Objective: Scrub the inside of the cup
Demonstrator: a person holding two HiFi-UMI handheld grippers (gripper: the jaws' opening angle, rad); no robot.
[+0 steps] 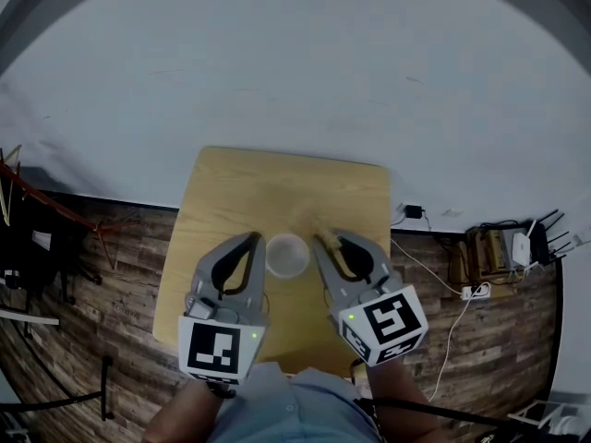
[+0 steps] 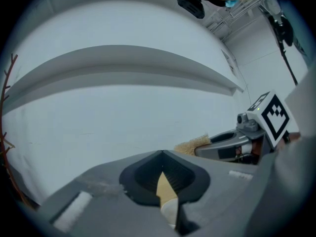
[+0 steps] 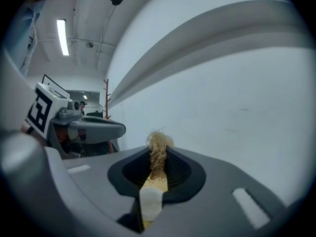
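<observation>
Cup: translucent round cup (image 1: pixel 287 255), upright on light wooden worktop (image 1: pixel 277 183), between both tongs' tips
Left tongs (image 2: pixel 162 156): clenched together, just beside cup
Right tongs (image 3: pixel 158 157): grasping tan bristle brush (image 3: pixel 159 144), fibres protruding forward

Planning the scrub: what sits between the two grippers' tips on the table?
A clear cup, standing on the wooden table; the head view shows it.

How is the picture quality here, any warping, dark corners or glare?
Head view: strong fisheye bends the floor edge, corners go dark, the table looks dim. Left gripper view: the wall ledge bows into an arc. Right gripper view: a ceiling light glares; the brush bristles look sharp.
</observation>
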